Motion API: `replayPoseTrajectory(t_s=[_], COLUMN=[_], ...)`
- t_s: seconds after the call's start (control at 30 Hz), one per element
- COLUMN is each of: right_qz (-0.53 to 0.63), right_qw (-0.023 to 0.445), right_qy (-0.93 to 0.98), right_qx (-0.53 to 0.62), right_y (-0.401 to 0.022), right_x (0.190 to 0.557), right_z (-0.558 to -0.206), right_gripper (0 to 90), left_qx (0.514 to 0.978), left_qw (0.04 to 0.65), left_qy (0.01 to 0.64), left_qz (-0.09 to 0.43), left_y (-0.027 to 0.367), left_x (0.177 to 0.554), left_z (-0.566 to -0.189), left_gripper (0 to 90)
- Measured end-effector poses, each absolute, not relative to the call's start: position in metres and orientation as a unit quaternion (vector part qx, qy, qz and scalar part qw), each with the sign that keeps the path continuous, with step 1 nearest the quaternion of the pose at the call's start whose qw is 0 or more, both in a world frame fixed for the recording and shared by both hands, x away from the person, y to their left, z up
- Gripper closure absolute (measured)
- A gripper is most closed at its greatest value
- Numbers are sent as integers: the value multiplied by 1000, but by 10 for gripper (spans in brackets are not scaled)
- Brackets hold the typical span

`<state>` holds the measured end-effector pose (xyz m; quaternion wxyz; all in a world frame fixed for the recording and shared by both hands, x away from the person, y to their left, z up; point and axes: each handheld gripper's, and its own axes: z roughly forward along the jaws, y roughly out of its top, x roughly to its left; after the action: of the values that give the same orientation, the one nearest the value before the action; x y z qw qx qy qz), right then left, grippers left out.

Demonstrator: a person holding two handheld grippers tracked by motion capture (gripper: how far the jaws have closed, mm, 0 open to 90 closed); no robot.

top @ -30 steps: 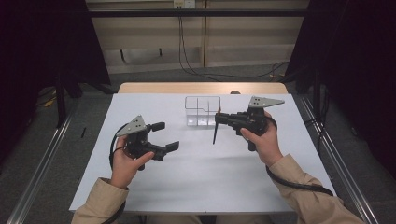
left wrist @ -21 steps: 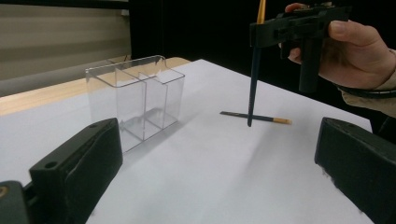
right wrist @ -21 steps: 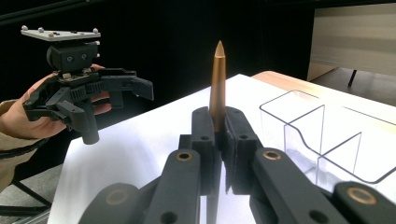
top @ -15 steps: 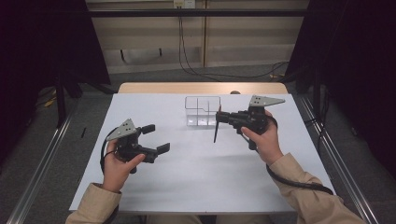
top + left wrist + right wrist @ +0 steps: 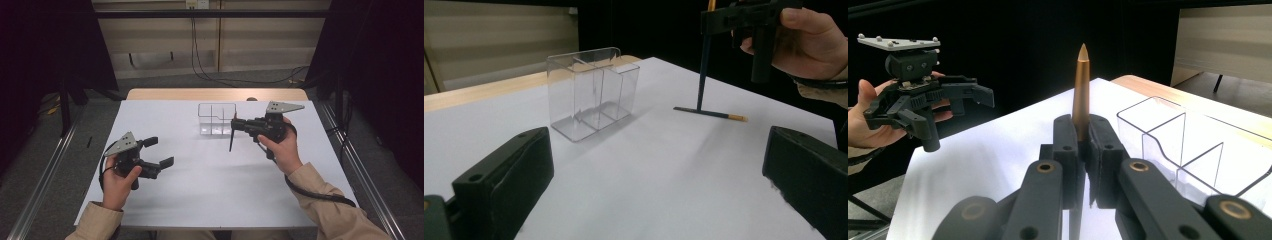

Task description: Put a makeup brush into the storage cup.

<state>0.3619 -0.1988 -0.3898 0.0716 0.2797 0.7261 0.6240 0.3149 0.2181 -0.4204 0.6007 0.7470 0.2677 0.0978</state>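
Observation:
My right gripper [image 5: 235,123] is shut on a thin dark pencil [image 5: 231,137] that hangs upright, its lower end at the white table [image 5: 210,190]. Its golden pointed top [image 5: 1082,85] rises above the closed jaws of the right gripper [image 5: 1081,135]. From the left gripper view the pencil [image 5: 702,75] stands under the right gripper [image 5: 724,17], with a dark streak with an orange end [image 5: 711,113] flat at its foot; shadow or second stick, I cannot tell. My left gripper [image 5: 161,151] is open and holds nothing, low over the table's left; its jaws spread wide [image 5: 659,185].
A clear plastic box with compartments [image 5: 216,119] stands at the table's middle back, just left of the right gripper; it is also seen as the box [image 5: 591,100] and the box [image 5: 1193,145]. The left gripper [image 5: 955,112] shows far off. A wooden edge [image 5: 215,94] borders the far side.
My left gripper has moved to the left and slightly toward the near edge, still open. The right gripper and its pencil have stayed in place.

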Motion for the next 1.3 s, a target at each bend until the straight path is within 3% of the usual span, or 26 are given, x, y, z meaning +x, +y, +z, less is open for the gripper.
replayPoseTrajectory(t_s=[1.3], right_qz=[614], right_qw=[127], right_qy=[723], right_qx=[292], right_y=[-199], right_x=[401], right_z=[-366], right_gripper=[840], left_qx=[749], left_qw=[602], left_qy=[259], left_qz=[97], left_y=[227], left_x=[309], left_z=[-427], left_gripper=[1])
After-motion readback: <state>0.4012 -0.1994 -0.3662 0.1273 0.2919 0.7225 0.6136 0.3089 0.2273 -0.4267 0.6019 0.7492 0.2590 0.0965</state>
